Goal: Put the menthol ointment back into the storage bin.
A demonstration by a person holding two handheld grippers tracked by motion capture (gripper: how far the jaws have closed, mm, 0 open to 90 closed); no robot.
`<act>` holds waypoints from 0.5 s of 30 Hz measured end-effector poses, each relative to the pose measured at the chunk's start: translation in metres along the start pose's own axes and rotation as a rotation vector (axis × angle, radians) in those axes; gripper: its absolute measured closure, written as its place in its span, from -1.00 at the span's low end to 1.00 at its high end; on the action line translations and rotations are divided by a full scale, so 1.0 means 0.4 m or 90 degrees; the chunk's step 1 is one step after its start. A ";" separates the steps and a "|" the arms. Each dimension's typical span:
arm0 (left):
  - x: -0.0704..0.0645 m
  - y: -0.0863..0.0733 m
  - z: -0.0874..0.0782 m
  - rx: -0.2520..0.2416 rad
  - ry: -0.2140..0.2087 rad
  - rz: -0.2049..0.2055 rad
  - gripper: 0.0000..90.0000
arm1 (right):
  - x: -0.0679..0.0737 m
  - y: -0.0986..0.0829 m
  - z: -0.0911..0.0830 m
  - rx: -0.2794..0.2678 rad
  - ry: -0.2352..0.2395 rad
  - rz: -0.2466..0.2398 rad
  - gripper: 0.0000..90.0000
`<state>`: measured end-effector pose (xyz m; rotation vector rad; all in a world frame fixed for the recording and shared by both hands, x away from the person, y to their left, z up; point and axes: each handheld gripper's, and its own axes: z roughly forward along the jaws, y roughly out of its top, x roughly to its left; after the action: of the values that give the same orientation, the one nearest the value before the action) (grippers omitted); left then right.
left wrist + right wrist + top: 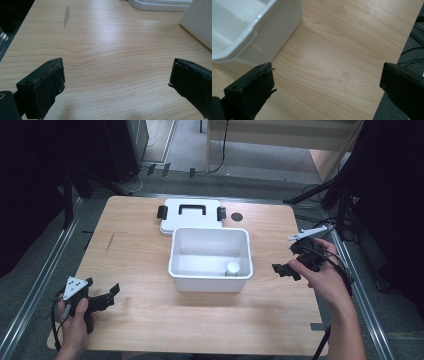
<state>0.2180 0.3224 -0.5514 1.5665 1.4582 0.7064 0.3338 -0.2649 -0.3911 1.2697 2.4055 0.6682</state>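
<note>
1. Table (150,315): white bin (210,272) sits at centre, long axis running nine to three; its lid (172,222) lies at eleven o'clock.
2. Right gripper (286,270), jaws released and empty, is nearer, with the bin at its nine o'clock.
3. Left gripper (111,295), also released, has it toward two.
4. Small white jar (233,268) stands in the bin's five o'clock corner.

High view overhead; tool views near table (135,250).

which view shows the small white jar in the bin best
The high view: it looks down into the open white bin, where the small white jar stands in the near right corner. The right gripper view catches the bin's rim and outer wall, the left gripper view just a wall edge; neither sees the jar.
</note>
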 end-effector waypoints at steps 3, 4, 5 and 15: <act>0.000 0.000 0.000 0.000 0.000 0.001 -0.99 | -0.014 -0.034 0.008 -0.020 -0.004 0.019 -1.00; 0.000 0.000 0.000 -0.001 0.000 0.000 -0.99 | -0.019 -0.047 0.012 -0.025 -0.007 0.023 -1.00; 0.000 0.000 0.000 -0.001 0.001 0.000 -0.99 | -0.023 -0.060 0.018 -0.030 -0.012 0.030 -1.00; 0.000 0.000 -0.001 -0.003 0.002 0.001 -0.99 | -0.054 -0.186 0.056 -0.077 -0.017 0.081 -1.00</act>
<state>0.2176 0.3223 -0.5515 1.5649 1.4564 0.7131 0.3064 -0.3138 -0.4492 1.3801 2.2408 0.8157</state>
